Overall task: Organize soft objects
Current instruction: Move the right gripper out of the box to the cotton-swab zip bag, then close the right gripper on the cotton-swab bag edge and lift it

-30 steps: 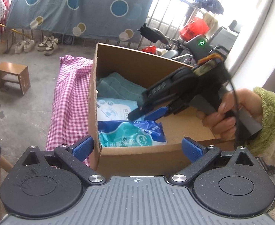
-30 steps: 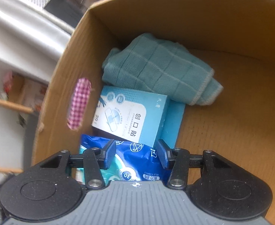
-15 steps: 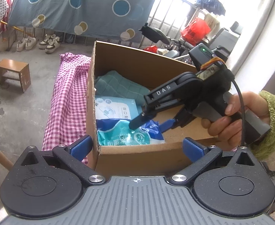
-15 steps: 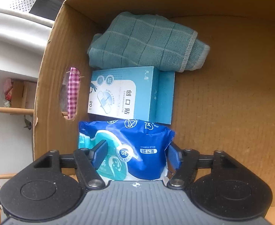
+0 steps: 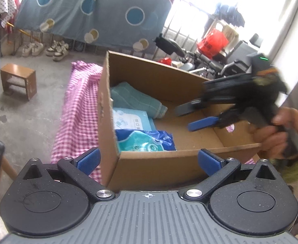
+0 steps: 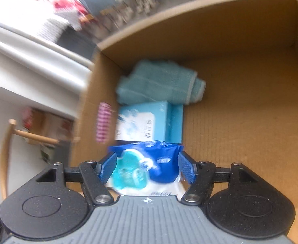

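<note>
Inside the box, along one wall: towel at the far corner, carton in the middle, wipes pack nearest.

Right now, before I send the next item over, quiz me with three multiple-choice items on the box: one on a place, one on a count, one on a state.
1. Where does the blue wipes pack lie in the cardboard box?
A. beside the pale blue carton, along the wall with the handle hole
B. on top of the teal towel
C. outside on the checked cloth

2. How many items lie in the box?
A. one
B. three
C. five

3. What is the right gripper doing?
A. clamping the towel
B. carrying the carton
C. open, holding nothing

Answers: 1 A, the pack sits next to the pale blue carton in a row along that wall. 2 B, the teal towel, carton and pack. 3 C, in the left wrist view its fingers hang apart above the box floor, clear of the pack.
</note>
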